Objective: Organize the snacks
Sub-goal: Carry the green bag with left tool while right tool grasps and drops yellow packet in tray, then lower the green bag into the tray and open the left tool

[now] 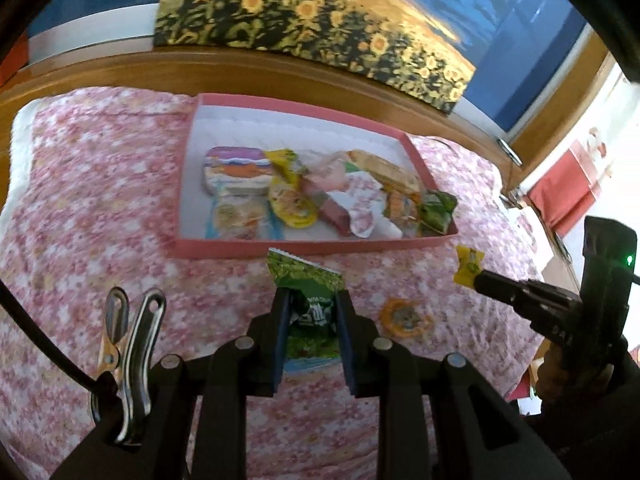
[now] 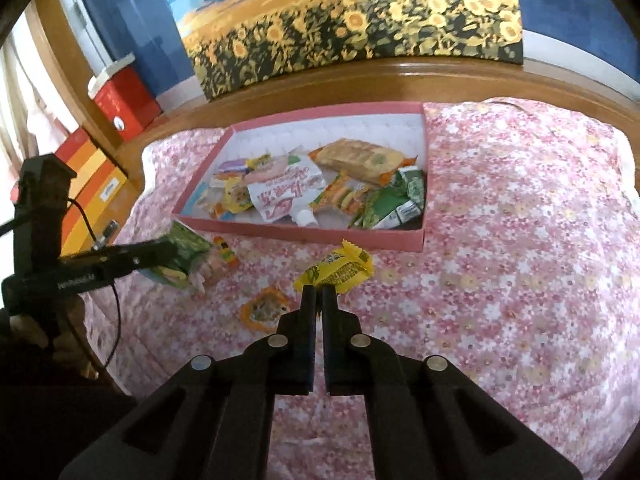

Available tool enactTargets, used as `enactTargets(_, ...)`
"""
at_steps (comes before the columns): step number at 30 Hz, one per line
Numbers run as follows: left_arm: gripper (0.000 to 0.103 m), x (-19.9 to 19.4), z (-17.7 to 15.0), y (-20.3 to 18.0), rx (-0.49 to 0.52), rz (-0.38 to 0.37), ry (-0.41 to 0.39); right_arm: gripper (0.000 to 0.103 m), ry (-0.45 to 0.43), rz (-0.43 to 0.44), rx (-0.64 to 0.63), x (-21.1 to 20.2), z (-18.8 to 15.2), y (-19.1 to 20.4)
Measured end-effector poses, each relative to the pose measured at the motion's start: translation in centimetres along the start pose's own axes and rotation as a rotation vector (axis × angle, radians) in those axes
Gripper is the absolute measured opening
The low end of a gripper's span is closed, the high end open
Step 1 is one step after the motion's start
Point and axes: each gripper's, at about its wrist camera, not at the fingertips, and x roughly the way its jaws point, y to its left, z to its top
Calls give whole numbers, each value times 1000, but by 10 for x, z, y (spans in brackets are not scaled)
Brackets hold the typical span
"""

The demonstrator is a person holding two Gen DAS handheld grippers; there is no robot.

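A pink shallow box [image 1: 280,249] [image 2: 320,234] on the flowered cloth holds several snack packets. My left gripper [image 1: 311,304] is shut on a green snack packet [image 1: 306,276], held just in front of the box's near wall; it also shows in the right wrist view [image 2: 186,248]. My right gripper [image 2: 318,290] is shut on the corner of a yellow snack packet [image 2: 340,270], held above the cloth near the box; it shows in the left wrist view [image 1: 469,265]. A small orange round snack [image 1: 405,317] [image 2: 262,310] lies on the cloth between the grippers.
A small striped candy packet [image 2: 225,251] lies on the cloth by the left gripper. A sunflower painting [image 2: 352,20] leans behind the wooden table edge. Red and orange boxes [image 2: 120,100] stand at the left. A metal clip [image 1: 128,344] hangs on the left gripper.
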Motion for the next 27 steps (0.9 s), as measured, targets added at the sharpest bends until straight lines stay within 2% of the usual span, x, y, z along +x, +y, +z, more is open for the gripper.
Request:
enactTargets(7,23,-14,18,12,-25,2,-75,4,-34,46,7,5,25,7)
enactTargets(12,23,-16,30,27,-60,8,-99,4,-11,51,2,22,36,9)
enactTargets(17,23,-5,39,35,-73,24,-86,4,26,47,-3,38,44,6)
enactTargets(21,24,4,37,36,-56,14,-13,4,75,58,-6,52,49,6)
enactTargets(23,44,7,33,37,-58,35,32,5,109,51,-11,60,51,7)
enactTargets(24,66,6,31,38,-64,33,45,5,118,53,-3,63,52,6)
enactTargets(25,80,5,29,39,-77,15,46,5,124,56,7,65,53,5)
enactTargets(27,83,2,26,41,-99,-12,43,5,135,68,31,67,56,2)
